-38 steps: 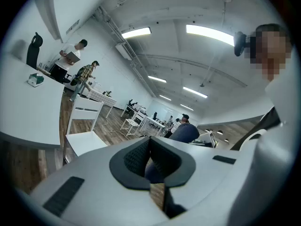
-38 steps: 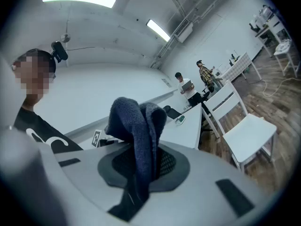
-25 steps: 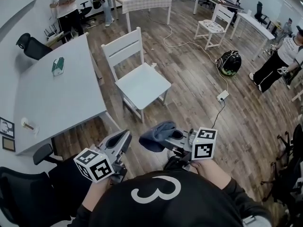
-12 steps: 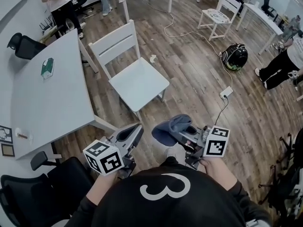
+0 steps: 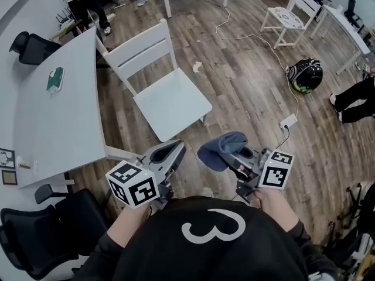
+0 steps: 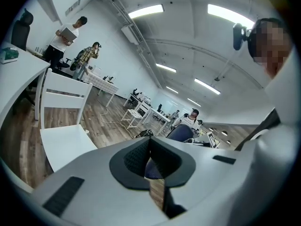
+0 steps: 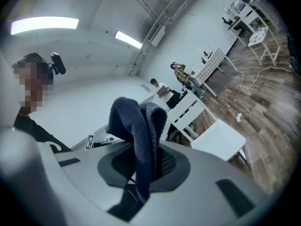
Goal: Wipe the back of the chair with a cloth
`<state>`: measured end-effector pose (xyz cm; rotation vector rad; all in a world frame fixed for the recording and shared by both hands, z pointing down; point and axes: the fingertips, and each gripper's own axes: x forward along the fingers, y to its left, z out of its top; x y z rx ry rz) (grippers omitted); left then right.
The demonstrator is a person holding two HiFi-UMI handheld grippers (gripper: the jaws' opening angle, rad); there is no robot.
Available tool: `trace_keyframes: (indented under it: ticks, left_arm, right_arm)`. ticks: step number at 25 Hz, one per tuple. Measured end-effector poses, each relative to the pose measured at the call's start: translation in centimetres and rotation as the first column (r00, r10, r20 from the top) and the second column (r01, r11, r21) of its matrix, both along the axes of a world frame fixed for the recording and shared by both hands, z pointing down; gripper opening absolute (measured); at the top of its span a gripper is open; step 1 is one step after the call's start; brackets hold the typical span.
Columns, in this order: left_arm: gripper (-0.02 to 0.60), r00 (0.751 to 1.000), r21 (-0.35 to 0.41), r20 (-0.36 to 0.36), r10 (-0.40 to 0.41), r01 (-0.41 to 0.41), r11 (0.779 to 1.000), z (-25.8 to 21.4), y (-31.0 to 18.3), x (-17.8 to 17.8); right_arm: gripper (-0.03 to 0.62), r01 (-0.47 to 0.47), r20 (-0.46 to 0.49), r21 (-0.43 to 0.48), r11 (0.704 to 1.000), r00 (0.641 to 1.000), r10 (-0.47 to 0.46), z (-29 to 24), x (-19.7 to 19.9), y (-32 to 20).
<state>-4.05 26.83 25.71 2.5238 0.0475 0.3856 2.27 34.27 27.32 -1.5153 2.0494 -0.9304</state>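
Wooden floor [image 5: 246, 98] carries a white chair [image 5: 170, 101]. Left of the chair, the grey surface [image 5: 58, 127] bears a green box [image 5: 55, 79].

White 3 [image 5: 214, 228] on the person's black shirt [image 5: 170, 256] (outlined numeral)

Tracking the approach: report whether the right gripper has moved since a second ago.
Yes. The right gripper, shut on the cloth, is nearer the white chair seat and further right of it.
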Motion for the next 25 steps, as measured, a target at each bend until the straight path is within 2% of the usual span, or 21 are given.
trace_keyframes:
  ticks: [6, 10, 19, 25]
  left_arm:
    - [0.014, 0.996, -0.024, 0.033, -0.086, 0.087, 0.996, 1.5, -3.9, -0.2]
    - [0.014, 0.987, -0.067, 0.047, -0.151, 0.154, 0.986, 3.2, -9.6, -0.2]
    - [0.014, 0.979, -0.102, 0.039, -0.199, 0.202, 0.974, 4.1, -23.8, 0.9]
    - [0.014, 0.973, -0.099, 0.035, -0.23, 0.233, 0.968, 4.2, -32.3, 0.6]
  right_arm:
    - [0.051, 0.103, 0.013, -0.042, 0.994, 0.995, -0.103, 1.6, 0.5, -5.1]
    - [0.051, 0.152, 0.009, -0.072, 0.986, 0.988, -0.151, 2.6, 0.8, -10.6]
    - [0.051, 0.197, -0.069, -0.138, 0.971, 0.976, -0.208, 2.4, 1.9, -25.1]
    - [0.051, 0.215, -0.11, -0.128, 0.968, 0.967, -0.229, 1.8, 1.3, -34.3]
